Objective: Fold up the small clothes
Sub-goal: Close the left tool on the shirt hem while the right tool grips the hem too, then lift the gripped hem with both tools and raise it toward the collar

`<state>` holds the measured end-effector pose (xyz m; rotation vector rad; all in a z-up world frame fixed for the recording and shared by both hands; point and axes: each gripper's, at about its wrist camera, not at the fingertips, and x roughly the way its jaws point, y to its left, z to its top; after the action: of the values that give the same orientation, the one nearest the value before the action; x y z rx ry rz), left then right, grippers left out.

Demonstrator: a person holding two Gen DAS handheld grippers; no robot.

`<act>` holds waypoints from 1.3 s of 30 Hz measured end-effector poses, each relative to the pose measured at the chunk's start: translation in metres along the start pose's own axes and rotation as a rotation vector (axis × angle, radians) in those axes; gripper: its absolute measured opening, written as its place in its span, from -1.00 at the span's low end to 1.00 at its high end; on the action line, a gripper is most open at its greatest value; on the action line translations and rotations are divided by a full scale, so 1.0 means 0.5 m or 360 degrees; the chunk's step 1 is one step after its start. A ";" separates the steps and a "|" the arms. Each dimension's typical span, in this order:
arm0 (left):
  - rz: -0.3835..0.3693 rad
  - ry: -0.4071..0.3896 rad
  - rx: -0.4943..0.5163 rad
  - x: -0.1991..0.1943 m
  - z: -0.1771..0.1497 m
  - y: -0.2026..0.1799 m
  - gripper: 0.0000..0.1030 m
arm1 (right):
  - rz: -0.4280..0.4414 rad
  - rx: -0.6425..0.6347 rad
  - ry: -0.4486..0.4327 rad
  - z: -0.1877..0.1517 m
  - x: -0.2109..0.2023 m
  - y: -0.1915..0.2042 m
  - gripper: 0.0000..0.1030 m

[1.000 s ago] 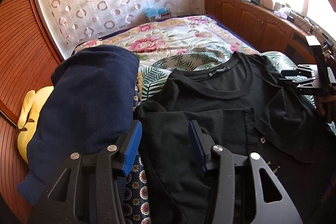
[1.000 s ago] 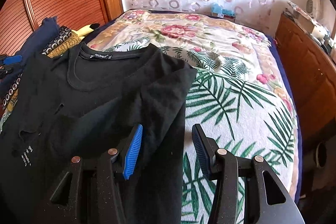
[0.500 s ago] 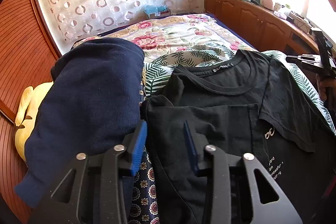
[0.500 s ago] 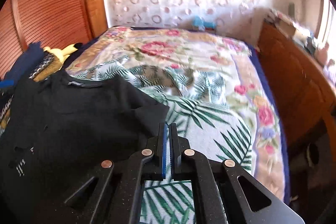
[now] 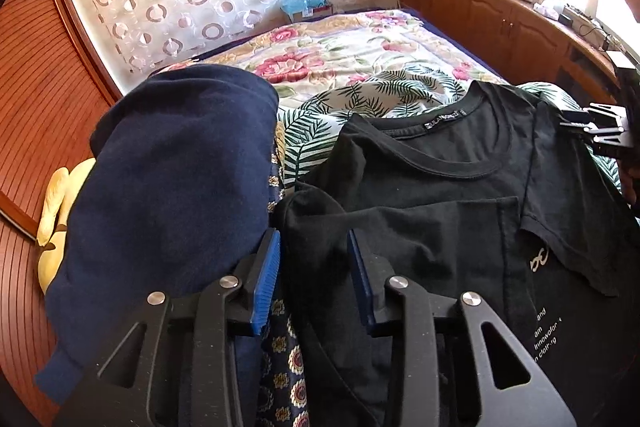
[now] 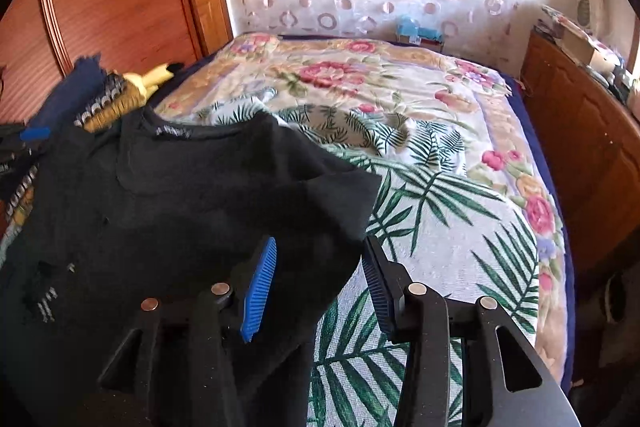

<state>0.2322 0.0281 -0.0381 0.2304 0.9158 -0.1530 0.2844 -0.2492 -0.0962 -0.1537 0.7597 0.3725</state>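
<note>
A black T-shirt lies front up on the bed, its left side folded inward. My left gripper hovers over that folded left edge; the jaws stand apart with flat black fabric between them, not pinched. In the right wrist view the same T-shirt spreads to the left, its right sleeve laid out. My right gripper is over the sleeve's edge and its jaws are opening, the pads clear of the cloth. From the left wrist view, the right gripper shows at the far right edge.
A folded navy garment is piled left of the shirt on a patterned cloth, with a yellow plush toy behind it. The floral and palm-leaf bedspread stretches ahead. Wooden cabinets run along the right.
The right gripper shut beside the shirt's sleeve, then opened again over the sleeve's edge; the sleeve now lies spread out. The left jaws have narrowed a little.
</note>
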 end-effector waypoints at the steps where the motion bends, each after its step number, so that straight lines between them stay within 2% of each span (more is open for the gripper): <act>1: 0.0005 0.0012 0.0003 0.006 0.003 0.000 -0.29 | -0.0006 -0.0006 0.0017 0.000 0.005 -0.002 -0.10; 6: 0.0025 0.0037 0.0031 0.023 0.010 -0.009 -0.19 | -0.0009 -0.0014 0.0013 0.006 0.000 -0.005 -0.09; 10: 0.0035 0.0037 0.0052 0.032 0.014 -0.012 -0.19 | -0.0016 -0.0021 0.0015 0.007 0.001 -0.003 -0.09; 11: 0.0030 0.0035 0.0049 0.031 0.013 -0.010 -0.29 | -0.0011 -0.0017 0.0014 0.009 0.000 -0.001 -0.09; 12: 0.0026 0.0038 0.0044 0.029 0.013 -0.009 -0.54 | -0.0009 -0.0017 0.0014 0.010 -0.001 0.001 -0.09; 15: 0.0000 0.0013 0.0036 0.014 0.012 -0.005 -0.91 | -0.0019 -0.0032 0.0020 0.012 -0.002 0.010 -0.07; 19: -0.0066 -0.0138 0.0001 -0.041 0.006 -0.002 -0.92 | -0.0052 -0.0013 0.0058 0.030 0.012 0.005 0.00; 21: -0.0080 -0.0225 -0.0014 -0.078 0.000 -0.002 -0.93 | -0.0070 0.0003 0.0065 0.038 0.019 -0.001 0.10; 25: -0.0118 -0.0357 -0.0023 -0.141 -0.013 -0.006 -0.93 | -0.0078 0.0066 0.0077 0.054 0.032 -0.013 0.10; 26: -0.0133 -0.0373 -0.0023 -0.151 -0.017 -0.005 -0.93 | -0.0077 0.0059 0.0084 0.056 0.033 -0.008 -0.04; 27: -0.0140 -0.0383 -0.0022 -0.159 -0.021 -0.006 -0.93 | -0.0051 0.0040 0.0083 0.057 0.031 0.000 -0.52; 28: -0.0149 -0.0394 -0.0022 -0.169 -0.027 -0.008 -0.93 | -0.0006 0.0024 0.0092 0.057 0.029 0.012 -0.84; 30: -0.0163 -0.0415 -0.0023 -0.184 -0.042 -0.011 -0.93 | -0.0012 -0.0017 0.0065 0.052 0.013 0.039 -0.88; 34: -0.0194 -0.0456 -0.0034 -0.216 -0.082 -0.021 -0.93 | -0.0049 -0.0063 -0.0140 0.035 -0.076 0.089 -0.88; 39: -0.0226 -0.0532 -0.0065 -0.268 -0.158 -0.027 -0.93 | -0.0032 -0.0046 -0.0343 -0.043 -0.211 0.117 -0.89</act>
<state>0.0884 0.0402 0.0207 0.0968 0.6014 -0.2948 0.1781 -0.2299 -0.0383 -0.1454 0.5404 0.3744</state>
